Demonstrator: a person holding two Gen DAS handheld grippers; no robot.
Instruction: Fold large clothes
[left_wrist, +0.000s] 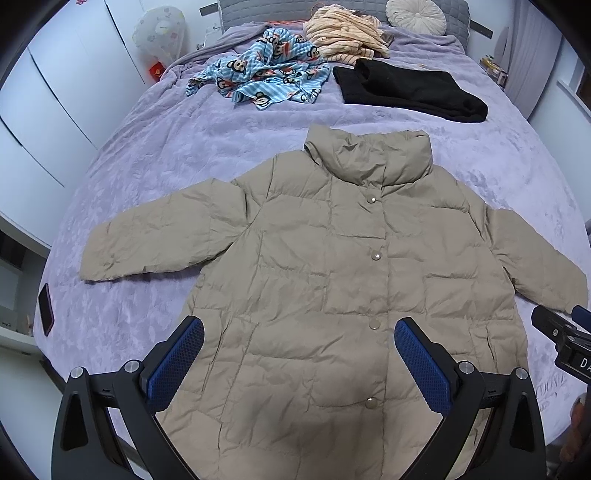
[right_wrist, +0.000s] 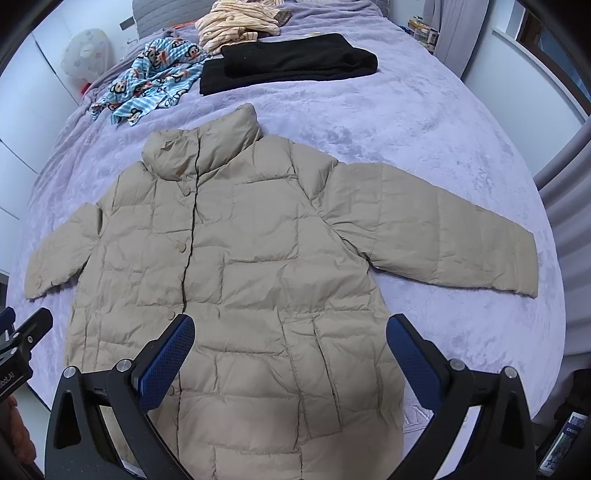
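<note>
A beige quilted puffer jacket (left_wrist: 332, 280) (right_wrist: 258, 258) lies flat and front-up on the purple bed, snapped closed, collar toward the headboard, both sleeves spread out sideways. My left gripper (left_wrist: 299, 328) hovers open above the jacket's lower front, near the snap line, its blue pads wide apart with nothing between them. My right gripper (right_wrist: 290, 326) is also open, above the jacket's lower right side by the pocket seam. The right gripper's black body shows at the right edge of the left wrist view.
The purple bedspread (left_wrist: 155, 155) carries a folded black garment (left_wrist: 410, 90), a crumpled blue monkey-print garment (left_wrist: 266, 75) and a striped peach one (left_wrist: 347, 33) near the headboard. A dark phone (left_wrist: 46, 308) lies at the bed's left edge. White wardrobes stand left.
</note>
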